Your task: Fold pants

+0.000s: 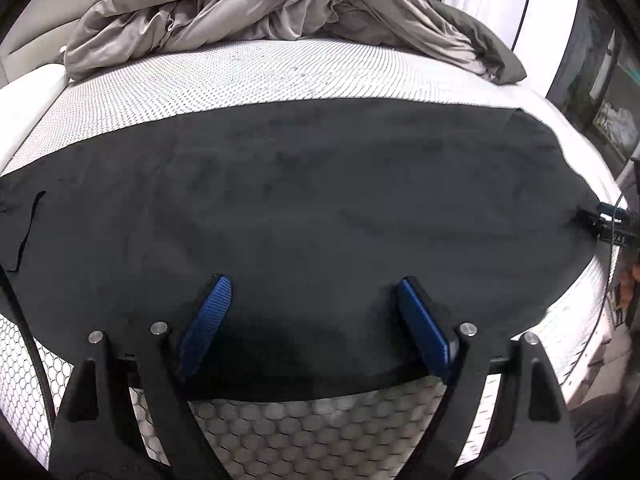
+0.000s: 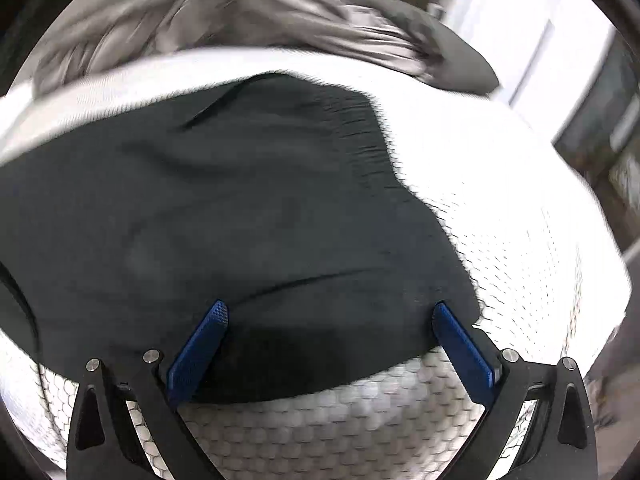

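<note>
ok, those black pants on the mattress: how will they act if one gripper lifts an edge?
Black pants likely floppy: they lie flat with soft wrinkles, so a lifted edge should drape. Probably light. The elastic waistband looks gathered and may bunch.

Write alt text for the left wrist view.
Dark charcoal fabric pants lie spread flat across a white textured mattress. The left gripper hovers open above their near edge, holding nothing. A crumpled grey duvet is heaped behind.

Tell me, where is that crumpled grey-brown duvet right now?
In the left wrist view the crumpled grey-brown duvet is heaped at the far end of the white patterned mattress, beyond the flat dark pants.
</note>
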### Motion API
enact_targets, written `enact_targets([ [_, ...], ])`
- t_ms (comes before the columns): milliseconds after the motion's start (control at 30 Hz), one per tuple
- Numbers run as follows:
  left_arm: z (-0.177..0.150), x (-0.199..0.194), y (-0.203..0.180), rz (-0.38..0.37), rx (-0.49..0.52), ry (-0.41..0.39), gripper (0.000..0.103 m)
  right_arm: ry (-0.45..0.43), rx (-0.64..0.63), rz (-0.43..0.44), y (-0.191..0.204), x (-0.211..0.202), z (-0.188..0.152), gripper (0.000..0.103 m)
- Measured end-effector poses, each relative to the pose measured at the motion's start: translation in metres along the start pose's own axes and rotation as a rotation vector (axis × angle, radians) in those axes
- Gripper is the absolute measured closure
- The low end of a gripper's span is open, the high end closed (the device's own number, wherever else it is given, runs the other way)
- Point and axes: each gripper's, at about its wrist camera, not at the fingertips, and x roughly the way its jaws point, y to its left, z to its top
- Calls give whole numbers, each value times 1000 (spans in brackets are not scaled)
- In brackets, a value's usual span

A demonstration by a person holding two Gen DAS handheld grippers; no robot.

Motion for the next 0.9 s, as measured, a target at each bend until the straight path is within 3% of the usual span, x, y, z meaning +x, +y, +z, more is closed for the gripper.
enact_targets([
  [67, 2, -15, -9, -52, 5, -39, 19, -38, -18, 35, 14, -13, 4, 1],
  [133, 9, -19, -27, -104, 43, -82, 18, -71, -56, 184, 46, -27, 8, 1],
  [267, 11, 8, -59, -134, 160, 15, 18, -39, -244, 377, 122, -29, 8, 1],
  [333, 2, 19, -71, -110, 216, 42, 18, -16, -351, 345, 144, -20, 0, 1],
  [433, -7, 17, -73, -117, 267, 17, 16, -3, -328, 323, 115, -11, -2, 1],
  [500, -9, 14, -64, -133, 236, 26, 15, 0, -240, 236, 73, -4, -1, 1],
  [567, -12, 10, -55, -129, 215, 31, 15, 10, -83, 82, 15, 8, -2, 1],
  [633, -12, 6, -48, -131, 196, 32, 15, 4, 5, 42, -13, 8, -4, 1],
  [733, -6, -2, -43, -128, 175, 25, 15, -30, 10, 69, -8, -7, 4, 1],
  [833, 2, -9, -54, -154, 183, -17, 15, -39, -49, 243, 33, -20, 7, 1],
  [900, 8, 2, -64, -137, 192, 10, 15, -29, -136, 316, 73, -20, 10, 1],
])
